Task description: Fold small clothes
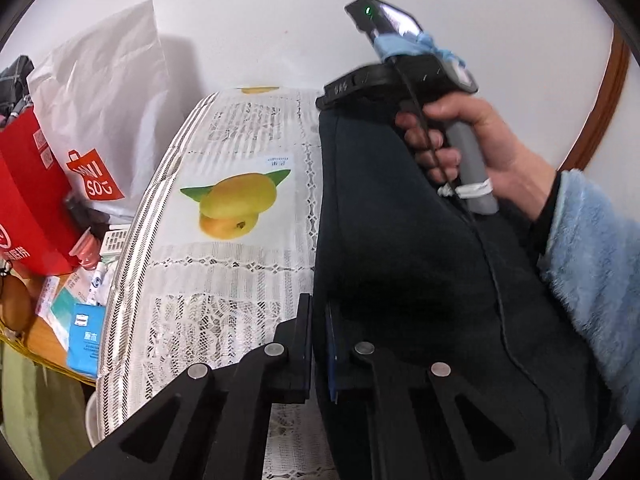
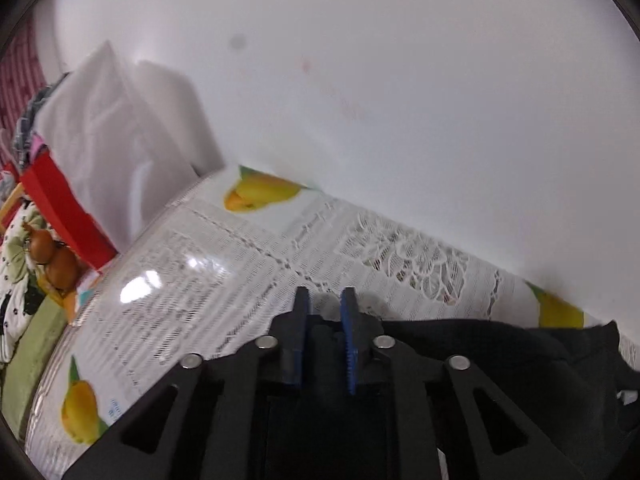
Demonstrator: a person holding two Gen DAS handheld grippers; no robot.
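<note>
A dark navy garment [image 1: 400, 248] lies on the round table with a lace and mango-print cover [image 1: 240, 264]. My left gripper [image 1: 320, 320] is shut on the garment's left edge, the cloth pinched between its fingers. In the left wrist view the right gripper [image 1: 360, 92] is held by a hand at the garment's far end. In the right wrist view my right gripper [image 2: 325, 312] has its blue-padded fingers a small gap apart, with dark cloth [image 2: 500, 360] bunched between them lower down; the tips stand over the table cover [image 2: 240, 280].
A white MINISO bag [image 1: 100, 120] and a red bag [image 1: 28, 200] stand at the table's left by the white wall [image 1: 260, 20]. Boxes and packets [image 1: 80, 320] lie beside the table. Onions [image 2: 56, 260] lie at the left.
</note>
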